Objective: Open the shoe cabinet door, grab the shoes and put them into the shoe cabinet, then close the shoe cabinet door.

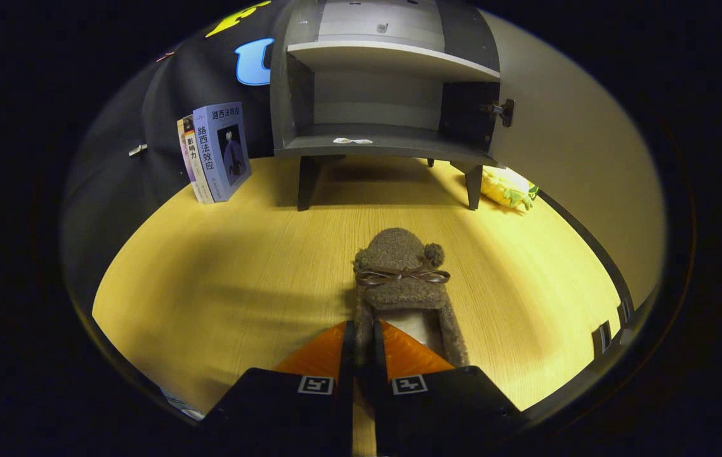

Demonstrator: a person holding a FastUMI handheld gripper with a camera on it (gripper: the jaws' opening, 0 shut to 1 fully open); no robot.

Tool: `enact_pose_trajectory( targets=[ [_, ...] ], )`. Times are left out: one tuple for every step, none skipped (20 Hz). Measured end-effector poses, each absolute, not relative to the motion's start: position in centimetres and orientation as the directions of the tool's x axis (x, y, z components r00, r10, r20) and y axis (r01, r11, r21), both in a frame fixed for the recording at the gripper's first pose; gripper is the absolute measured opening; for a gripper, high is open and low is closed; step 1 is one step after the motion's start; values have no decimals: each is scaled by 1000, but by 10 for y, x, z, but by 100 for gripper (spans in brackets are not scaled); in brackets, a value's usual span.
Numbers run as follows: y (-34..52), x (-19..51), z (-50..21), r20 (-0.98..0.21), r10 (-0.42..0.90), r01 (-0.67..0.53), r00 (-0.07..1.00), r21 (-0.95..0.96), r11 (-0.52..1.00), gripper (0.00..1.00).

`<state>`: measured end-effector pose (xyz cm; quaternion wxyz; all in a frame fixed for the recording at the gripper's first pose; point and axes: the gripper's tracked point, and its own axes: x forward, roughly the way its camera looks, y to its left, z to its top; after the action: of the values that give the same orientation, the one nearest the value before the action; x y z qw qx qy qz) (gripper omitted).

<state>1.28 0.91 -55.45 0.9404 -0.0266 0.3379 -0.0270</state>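
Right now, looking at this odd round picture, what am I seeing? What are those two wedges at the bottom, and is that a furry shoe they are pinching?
The picture comes from a wide-angle camera riding on a hand-held gripper, a two-finger clamp that a person carries. The two wedges are its fingers, seen from just behind. They are closed on the side wall of a brown fuzzy slipper with a small bow, one finger inside the opening and one outside. The slipper sits over a yellow wooden table. Beyond it stands a small grey shoe cabinet on legs, its door swung open to the right, its shelves bare apart from a small sticker. Some books stand left of it, and a yellow plush toy lies by its right leg.
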Motion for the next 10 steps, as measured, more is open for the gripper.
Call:
enact_pose_trajectory(
  targets=[
    [10,17,-559,-639,-70,32,766,-71,997,19],
    [9,20,-562,-642,-72,31,763,-76,997,19],
    [10,26,-563,-637,-72,30,768,-77,997,19],
    [10,31,-563,-630,-74,31,773,-79,996,20],
    [9,37,-566,-630,-74,31,773,-80,996,20],
    [8,41,-570,-634,-75,32,769,-79,996,20],
    [8,46,-572,-634,-71,32,770,-73,997,20],
    [8,51,-572,-630,-67,34,774,-64,997,19],
    [8,57,-572,-624,-65,38,779,-57,998,20],
    [7,59,-573,-622,-67,40,780,-58,998,19]
  ],
)
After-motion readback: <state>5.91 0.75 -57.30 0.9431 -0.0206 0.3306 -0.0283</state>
